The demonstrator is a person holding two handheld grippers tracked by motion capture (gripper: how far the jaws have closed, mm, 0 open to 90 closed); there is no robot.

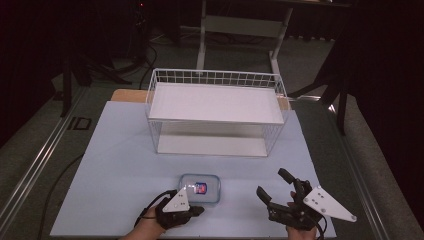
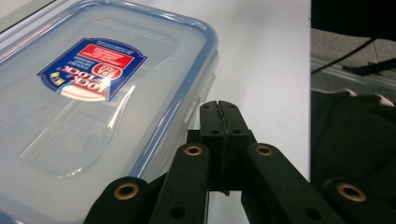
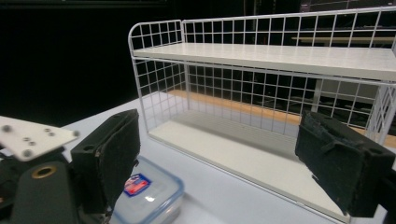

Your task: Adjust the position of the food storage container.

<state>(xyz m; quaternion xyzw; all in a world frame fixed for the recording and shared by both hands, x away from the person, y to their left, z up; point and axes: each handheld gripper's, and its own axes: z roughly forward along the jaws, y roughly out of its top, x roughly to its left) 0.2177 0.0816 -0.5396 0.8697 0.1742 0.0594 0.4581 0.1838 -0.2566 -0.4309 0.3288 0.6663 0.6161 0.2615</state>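
A clear plastic container point(image 1: 200, 189) with a blue-rimmed lid and a red and blue label lies flat near the table's front edge. My left gripper point(image 1: 199, 211) sits just in front of it at the bottom left. In the left gripper view its jaws point(image 2: 222, 108) are shut with nothing between them, right beside the container's point(image 2: 93, 93) long side; whether they touch it I cannot tell. My right gripper point(image 1: 271, 182) hovers to the container's right, jaws open wide and empty. In the right gripper view, the gripper point(image 3: 224, 158) faces the rack, with the container point(image 3: 147, 191) at lower left.
A white wire rack point(image 1: 215, 80) with an upper shelf and a lower shelf stands at the middle of the light blue table point(image 1: 115, 150); it also shows in the right gripper view point(image 3: 280, 56). Dark floor, cables and stand legs surround the table.
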